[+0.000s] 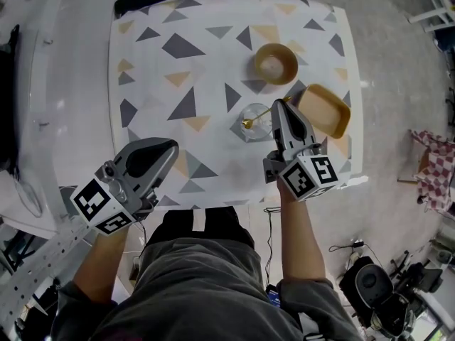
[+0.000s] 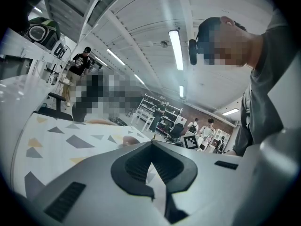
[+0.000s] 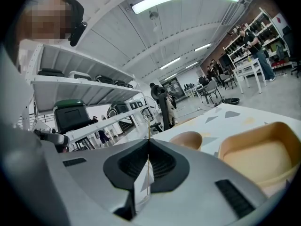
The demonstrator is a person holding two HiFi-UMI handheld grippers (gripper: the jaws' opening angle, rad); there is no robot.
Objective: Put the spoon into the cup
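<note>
A clear glass cup [image 1: 257, 126] stands on the patterned tablecloth just left of my right gripper [image 1: 279, 103]. That gripper is shut on the thin handle of a gold spoon [image 1: 248, 123], whose bowl end lies over the cup's mouth. In the right gripper view the handle shows as a fine gold line [image 3: 148, 128] pinched between the closed jaws of the right gripper [image 3: 149, 141]. My left gripper [image 1: 169, 146] hovers at the table's near edge, shut and empty; in its own view the left gripper [image 2: 151, 143] has its jaws together with nothing between them.
A round wooden bowl [image 1: 276, 64] sits beyond the cup and a tan rectangular tray [image 1: 323, 110] lies right of the right gripper. The table's [image 1: 163, 77] right edge runs close past the tray. People and shelving stand in the background.
</note>
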